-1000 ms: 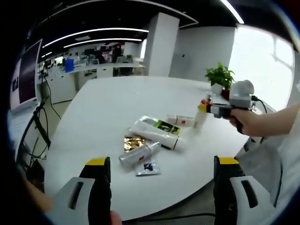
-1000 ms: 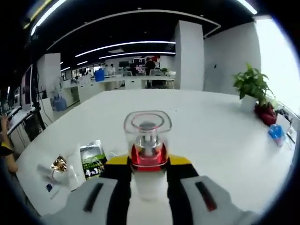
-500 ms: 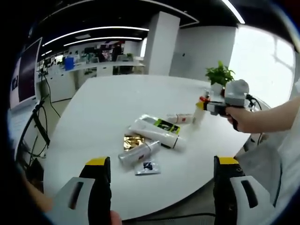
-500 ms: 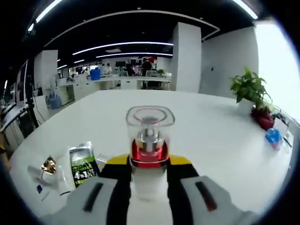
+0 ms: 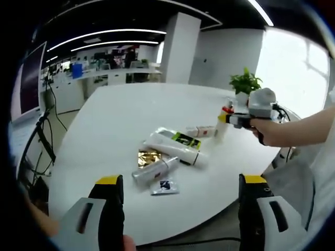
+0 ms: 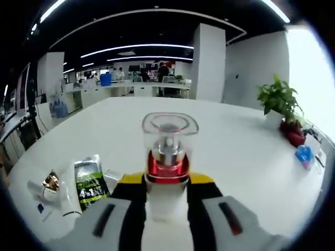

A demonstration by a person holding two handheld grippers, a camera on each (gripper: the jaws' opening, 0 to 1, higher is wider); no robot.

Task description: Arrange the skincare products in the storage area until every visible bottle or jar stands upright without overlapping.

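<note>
A wide, rounded white desk (image 5: 131,115) with a smooth matte top carries a loose cluster of skincare items near its front edge. In the left gripper view a long white tube (image 5: 175,149) with a green-and-black printed end lies on its side; just beside it a crinkled gold foil sachet (image 5: 150,158) lies flat, and a slim silvery bottle (image 5: 154,171) lies tipped over, touching or nearly touching a small square sachet (image 5: 165,187) with a dark print. A small white box with red lettering (image 5: 201,132) lies beyond the tube. A leafy potted plant (image 5: 245,85) stands at the desk's far side; open-plan office desks and a white pillar lie beyond.

The left gripper (image 5: 178,209) hangs at the desk's near edge, its yellow-tipped black fingers spread wide with nothing between them, well apart from the cluster.

The right gripper (image 5: 234,120) — held by a person's hand (image 5: 272,133) coming in from the right — has its fingers closed on a spray bottle (image 6: 168,162), holding it upright over the desk past the box. In the right gripper view this bottle has a clear, squarish plastic cap, a red collar and a pale body clamped between the fingers (image 6: 131,209); whether its base touches the desk cannot be told. To its left the green-printed tube end and the gold foil lie on the desk — on the far right, near the plant pot, sits a small blue object (image 6: 304,153).
</note>
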